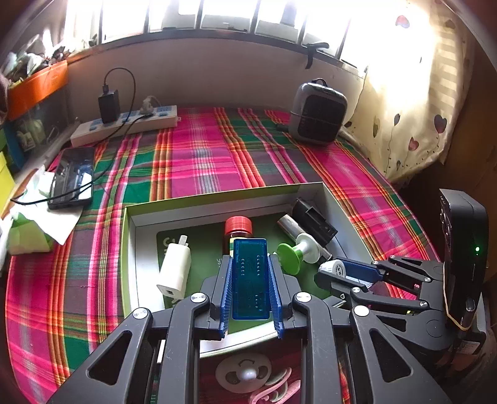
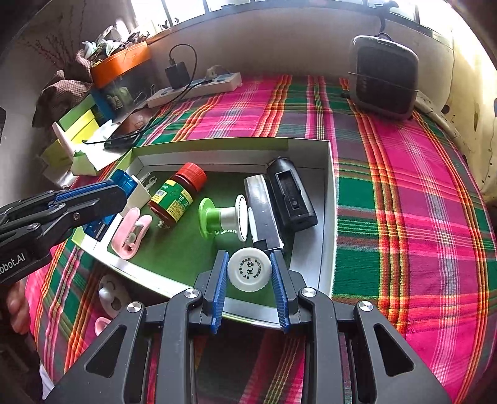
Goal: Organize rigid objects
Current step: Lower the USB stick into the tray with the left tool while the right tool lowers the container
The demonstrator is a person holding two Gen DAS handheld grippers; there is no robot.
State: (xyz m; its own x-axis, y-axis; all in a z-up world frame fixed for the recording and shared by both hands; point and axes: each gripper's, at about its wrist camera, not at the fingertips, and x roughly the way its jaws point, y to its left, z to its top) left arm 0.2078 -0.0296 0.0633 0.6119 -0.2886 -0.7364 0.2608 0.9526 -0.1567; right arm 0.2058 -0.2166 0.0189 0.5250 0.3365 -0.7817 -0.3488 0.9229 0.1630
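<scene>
Jaws of both grippers hold items above the box's (image 2: 329, 199) near edge

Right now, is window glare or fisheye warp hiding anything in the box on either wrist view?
Left wrist: window and curtain blown out, but the box stays evenly lit; blue case sharp. Right wrist: glare only along the top edge, white cap print readable; straight box walls bow near the edges.
</scene>
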